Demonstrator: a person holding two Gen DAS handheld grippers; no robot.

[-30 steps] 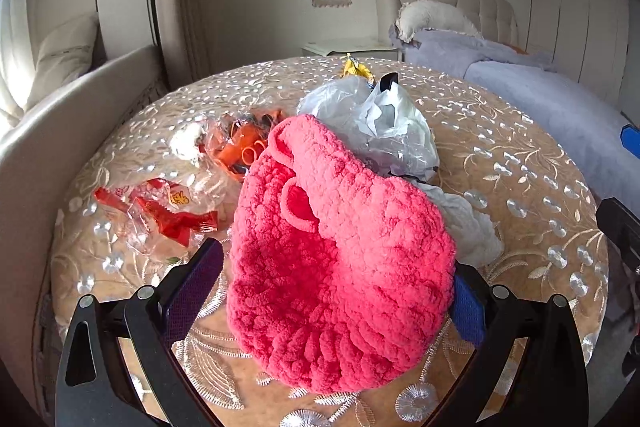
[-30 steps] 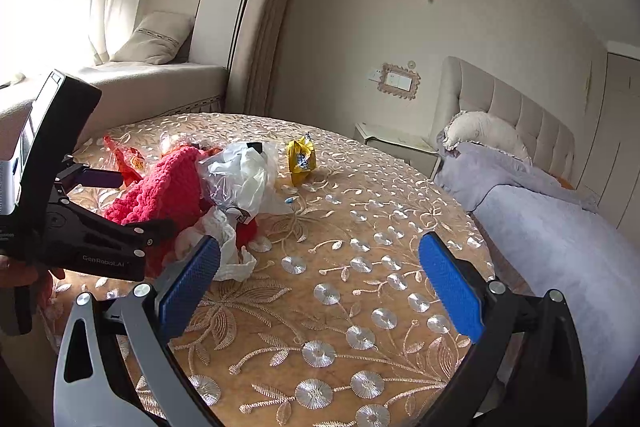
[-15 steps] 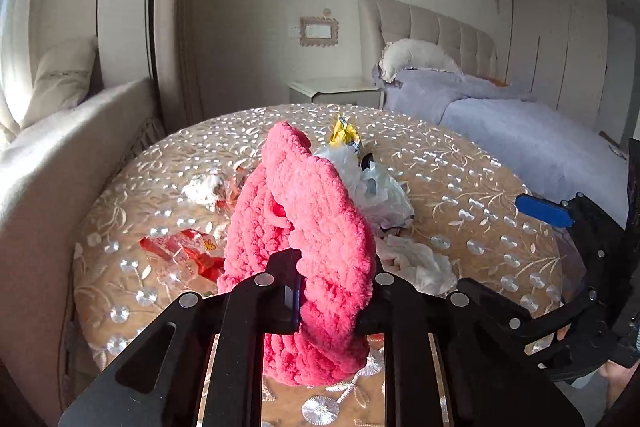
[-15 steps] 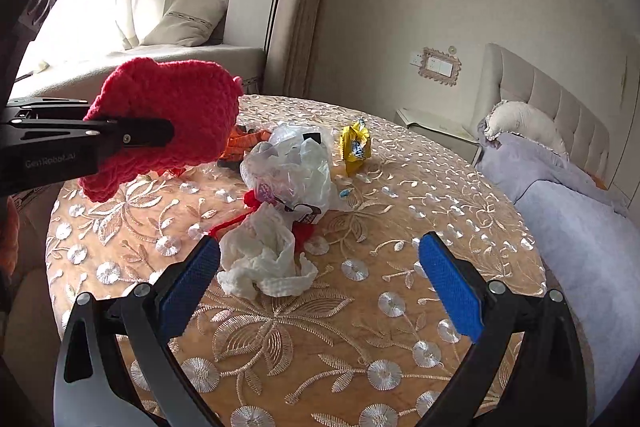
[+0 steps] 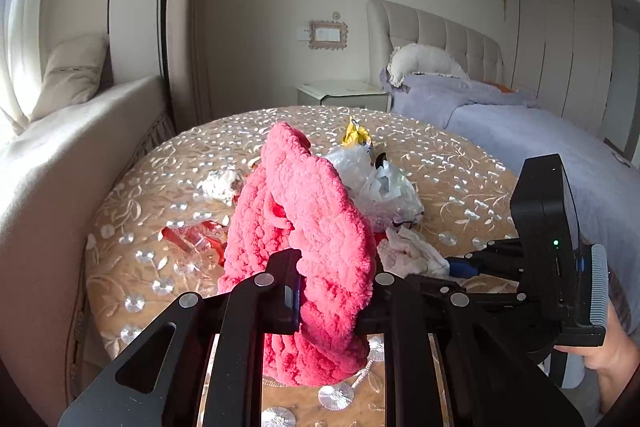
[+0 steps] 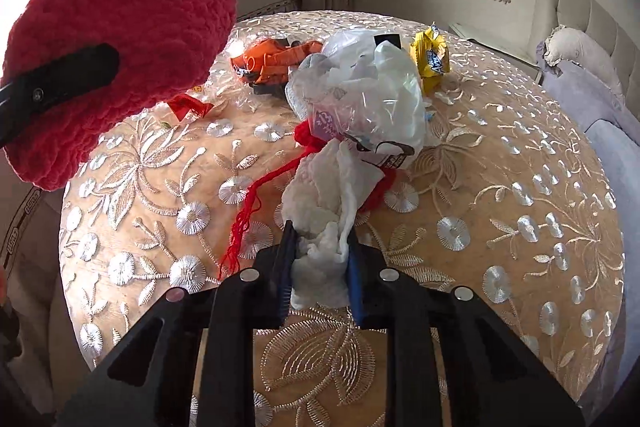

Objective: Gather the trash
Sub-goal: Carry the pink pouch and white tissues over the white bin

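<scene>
White crumpled tissue [image 6: 320,227] sits near the middle of the round counter [image 6: 500,227], front end pinched between the blue pads of the right gripper [image 6: 320,267], jaws closing on it. Red yarn strand [image 6: 248,211] trails just left of the tissue; clear plastic bag [image 6: 360,95] touches its far end, yellow snack wrapper [image 6: 432,59] and orange wrapper [image 6: 276,61] behind that. Left gripper [image 5: 334,291] clamped on the pink-red knitted bag [image 5: 304,227], held up off the counter (its lower edge hangs free). Red-and-clear wrapper [image 5: 196,239] lies to its left near the counter edge. Open counter to the right and front of the tissue; bed [image 5: 540,131] beyond the right edge, cushioned bench [image 5: 80,147] along the left.
</scene>
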